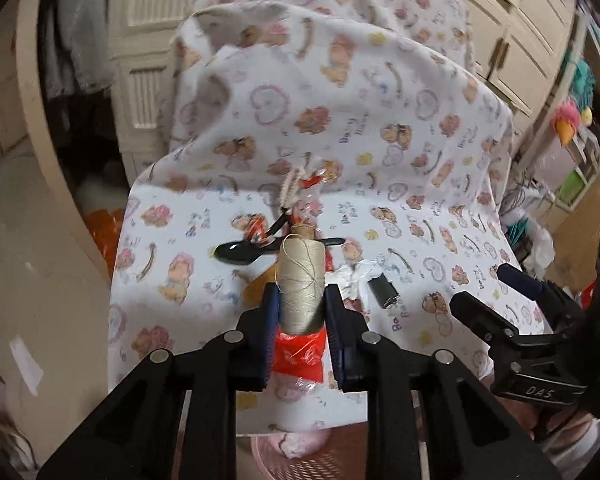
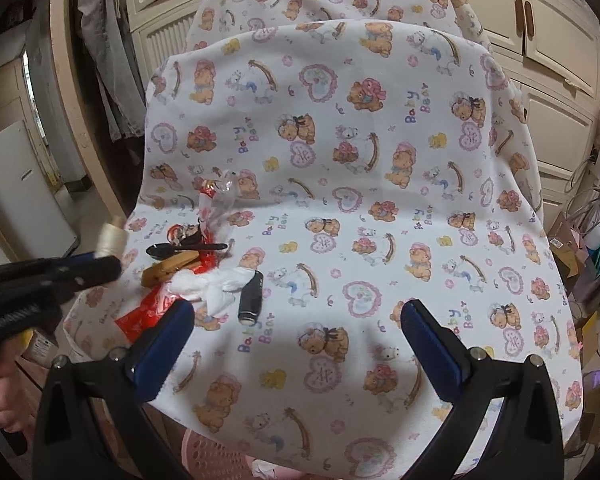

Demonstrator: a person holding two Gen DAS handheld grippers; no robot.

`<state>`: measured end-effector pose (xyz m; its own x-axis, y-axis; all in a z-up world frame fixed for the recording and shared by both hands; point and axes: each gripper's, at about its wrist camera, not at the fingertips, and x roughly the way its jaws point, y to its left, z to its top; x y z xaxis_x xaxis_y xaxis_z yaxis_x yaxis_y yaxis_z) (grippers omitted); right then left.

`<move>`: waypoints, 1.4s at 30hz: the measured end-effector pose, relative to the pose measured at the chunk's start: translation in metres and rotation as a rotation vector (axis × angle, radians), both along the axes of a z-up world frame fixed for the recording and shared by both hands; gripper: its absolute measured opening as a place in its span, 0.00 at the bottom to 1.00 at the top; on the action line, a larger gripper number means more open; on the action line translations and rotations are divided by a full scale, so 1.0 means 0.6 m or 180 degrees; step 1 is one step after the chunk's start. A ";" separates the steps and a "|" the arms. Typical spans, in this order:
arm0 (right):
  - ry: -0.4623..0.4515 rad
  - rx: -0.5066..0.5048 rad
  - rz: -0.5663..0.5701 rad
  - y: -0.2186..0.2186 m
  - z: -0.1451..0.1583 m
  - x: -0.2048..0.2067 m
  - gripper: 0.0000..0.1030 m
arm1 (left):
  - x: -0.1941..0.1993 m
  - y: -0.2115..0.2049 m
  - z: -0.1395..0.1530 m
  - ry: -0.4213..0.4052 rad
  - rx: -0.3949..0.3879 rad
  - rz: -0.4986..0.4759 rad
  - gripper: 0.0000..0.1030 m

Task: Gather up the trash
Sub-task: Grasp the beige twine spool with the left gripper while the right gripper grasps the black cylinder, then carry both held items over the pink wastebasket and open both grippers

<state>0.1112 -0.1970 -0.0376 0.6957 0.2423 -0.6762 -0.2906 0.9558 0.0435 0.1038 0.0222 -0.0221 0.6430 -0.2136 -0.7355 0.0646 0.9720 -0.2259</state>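
A beige thread spool (image 1: 302, 280) stands upright between the blue pads of my left gripper (image 1: 302, 300), which is shut on it and holds it just above the seat's front left; from the right wrist view the spool (image 2: 110, 236) sticks up from that gripper (image 2: 100, 266). Below it lies a red wrapper (image 1: 300, 354). A black spoon (image 2: 180, 249), a brown clip (image 2: 168, 270), crumpled white tissue (image 2: 216, 284), a small black cylinder (image 2: 252, 296) and a clear wrapper (image 2: 220, 196) lie on the bear-print cloth (image 2: 360, 220). My right gripper (image 2: 298, 308) hangs open over the seat, holding nothing.
The cloth covers a chair seat and backrest. A pink perforated basket (image 2: 216, 456) sits on the floor below the seat's front edge. Cream cabinet doors (image 2: 548, 20) stand behind. Cluttered boxes and cables (image 2: 588, 248) fill the right side, and hanging clothes (image 2: 104, 60) the left.
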 end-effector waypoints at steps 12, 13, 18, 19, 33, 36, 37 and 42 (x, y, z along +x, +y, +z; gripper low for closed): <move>0.0317 0.0030 0.0228 0.068 -0.057 0.040 0.33 | 0.008 0.000 -0.023 0.0157 0.0324 0.0103 0.21; 0.0332 0.0016 0.0200 0.070 -0.063 0.045 0.32 | 0.010 0.000 -0.022 0.0151 0.0297 0.0106 0.21; 0.0465 -0.0029 0.0202 0.077 -0.086 0.058 0.20 | 0.015 -0.001 -0.023 0.0172 0.0273 0.0106 0.21; 0.0481 -0.0069 0.0220 0.080 -0.090 0.058 0.16 | 0.015 -0.002 -0.023 0.0165 0.0301 0.0104 0.21; 0.0256 -0.0112 0.0027 0.030 -0.039 0.025 0.09 | 0.008 0.002 -0.019 0.0139 0.0262 0.0150 0.21; 0.0228 -0.0056 -0.0063 0.009 -0.031 0.027 0.09 | 0.003 -0.001 -0.015 0.0082 0.0295 0.0156 0.21; 0.0229 -0.0003 -0.0070 0.001 -0.027 0.026 0.09 | 0.001 -0.002 -0.013 0.0065 0.0303 0.0157 0.21; 0.0205 0.0144 -0.0042 -0.018 -0.007 0.010 0.09 | -0.018 -0.009 0.008 -0.0047 0.0286 0.0102 0.21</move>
